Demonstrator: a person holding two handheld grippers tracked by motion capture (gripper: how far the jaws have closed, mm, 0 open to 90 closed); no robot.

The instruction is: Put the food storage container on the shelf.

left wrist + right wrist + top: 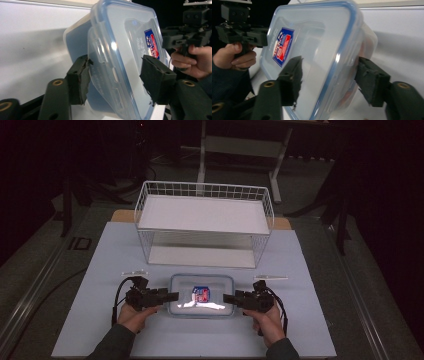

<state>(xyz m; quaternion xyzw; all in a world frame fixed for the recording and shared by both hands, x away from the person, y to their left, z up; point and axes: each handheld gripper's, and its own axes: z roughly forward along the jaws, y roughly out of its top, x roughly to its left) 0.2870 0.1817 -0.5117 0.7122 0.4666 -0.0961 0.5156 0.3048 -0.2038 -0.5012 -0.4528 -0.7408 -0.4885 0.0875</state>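
A clear plastic container (201, 295) with a blue-rimmed lid and a red and blue sticker lies on the white table, in front of the wire basket. My left gripper (172, 296) is at its left end and my right gripper (227, 297) at its right end. In the left gripper view the container (125, 37) has its end between the jaws of the left gripper (115, 72): one pad is against the side latch, the other on the lid. In the right gripper view the right gripper (329, 72) clamps the container (317, 32) the same way, lid on one pad and base on the other.
A white wire basket (145, 195) with two shelves stands just behind the container. Two small clear strips (135, 272) (270, 278) lie on the table (115, 245) to either side. The table's front edge is close to the person's hands. Dark floor and a stand's legs lie beyond.
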